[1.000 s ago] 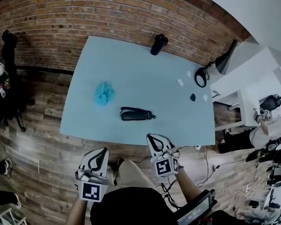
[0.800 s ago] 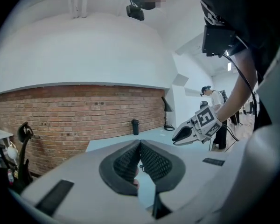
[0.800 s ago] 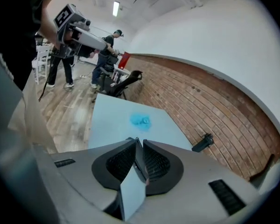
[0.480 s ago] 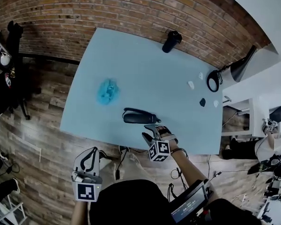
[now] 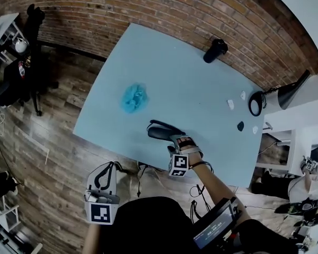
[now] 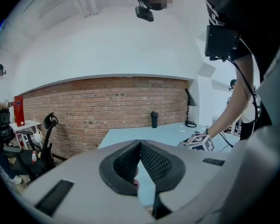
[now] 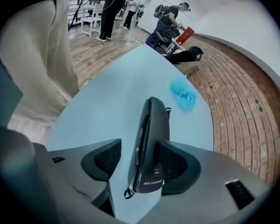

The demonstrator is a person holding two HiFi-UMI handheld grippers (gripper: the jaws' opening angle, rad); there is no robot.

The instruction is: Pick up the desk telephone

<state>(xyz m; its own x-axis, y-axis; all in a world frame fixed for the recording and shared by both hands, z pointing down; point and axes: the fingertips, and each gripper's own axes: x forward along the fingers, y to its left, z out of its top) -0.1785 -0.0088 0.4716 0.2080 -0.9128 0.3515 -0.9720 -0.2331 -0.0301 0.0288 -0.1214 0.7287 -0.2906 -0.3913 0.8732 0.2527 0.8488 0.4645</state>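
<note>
The black telephone handset (image 5: 160,131) lies on the light blue table (image 5: 196,83) near its front edge. My right gripper (image 5: 176,139) has come down over the handset's right end, pointing steeply down. Its jaws are opening. In the right gripper view the handset (image 7: 151,143) stands on edge between the pads (image 7: 176,166); the right pad lies against it and the left pad stands apart. My left gripper (image 5: 107,174) hangs below the table's front edge over the wooden floor. Its pads (image 6: 151,161) meet at the tip, with nothing between them.
A crumpled blue cloth (image 5: 135,98) lies left of the handset. A black bottle (image 5: 215,50) stands at the far edge, a black desk lamp (image 5: 265,99) at the right edge with small white and dark bits (image 5: 231,104) near it. Brick wall behind; people stand beyond.
My right gripper dropped from in front of the table onto the handset, rolling as it went, and its jaws spread apart around it. The left gripper sank slightly.
</note>
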